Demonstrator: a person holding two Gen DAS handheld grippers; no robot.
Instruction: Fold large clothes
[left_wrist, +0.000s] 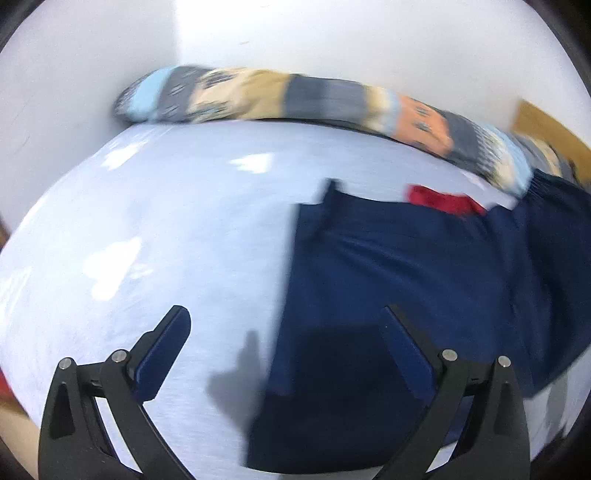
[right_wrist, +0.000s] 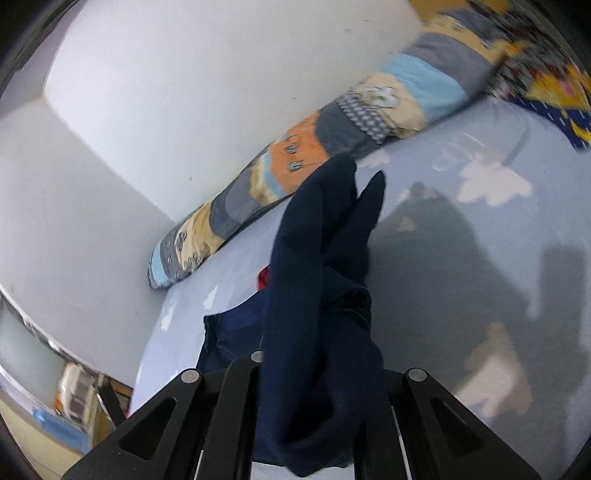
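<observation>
A large navy garment (left_wrist: 406, 280) lies spread on the pale blue bed sheet (left_wrist: 155, 236), with a red patch (left_wrist: 445, 201) at its far edge. My left gripper (left_wrist: 284, 332) hovers open above the garment's near left edge, nothing between its fingers. In the right wrist view my right gripper (right_wrist: 317, 369) is shut on a bunched fold of the same navy garment (right_wrist: 325, 258), lifted off the sheet (right_wrist: 461, 240) and draped over the fingers, which hides the tips.
A long patchwork bolster (left_wrist: 295, 99) (right_wrist: 295, 155) lies along the white wall at the bed's far side. A colourful patterned blanket (right_wrist: 546, 85) sits at the far right. Shelving and clutter (right_wrist: 74, 398) show beyond the bed's left end.
</observation>
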